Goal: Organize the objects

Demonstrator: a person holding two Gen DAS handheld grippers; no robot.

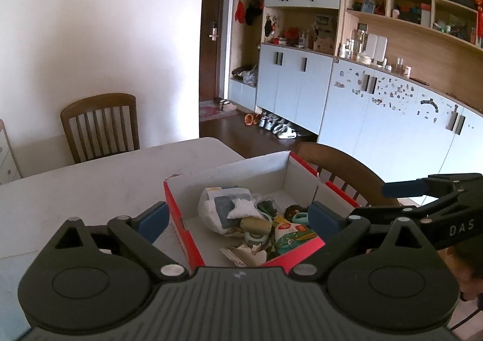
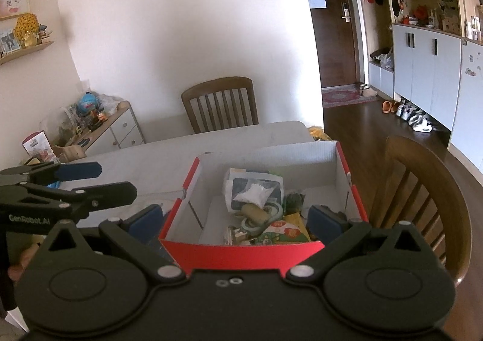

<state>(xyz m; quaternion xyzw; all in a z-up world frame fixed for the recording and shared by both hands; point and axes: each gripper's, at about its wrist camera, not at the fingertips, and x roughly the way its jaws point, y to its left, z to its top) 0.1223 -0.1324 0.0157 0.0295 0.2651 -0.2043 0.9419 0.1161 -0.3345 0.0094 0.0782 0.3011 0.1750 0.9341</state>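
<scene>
A red cardboard box point(image 1: 181, 217) point(image 2: 241, 250) with a white inside stands on the white table point(image 1: 90, 187) point(image 2: 145, 159). It holds several small things: a white packet point(image 1: 211, 208) point(image 2: 256, 187), tape rolls point(image 2: 253, 224), an olive cylinder point(image 1: 255, 224) and a green and yellow snack bag point(image 1: 289, 235) point(image 2: 280, 232). My left gripper point(image 1: 238, 217) hangs open above the box's near end, with nothing between its blue pads. My right gripper point(image 2: 236, 220) is open too, over the box's near wall, and grips nothing. Each gripper shows at the edge of the other's view, as the right gripper point(image 1: 386, 200) and the left gripper point(image 2: 99, 181).
A wooden chair point(image 1: 99, 126) point(image 2: 220, 105) stands at the table's far side. Another chair point(image 1: 341, 172) point(image 2: 422, 190) is close to the box's right. A low cabinet point(image 2: 111, 126) with clutter is at the left. Wall cupboards point(image 1: 377, 111) and shoes on the floor lie to the right.
</scene>
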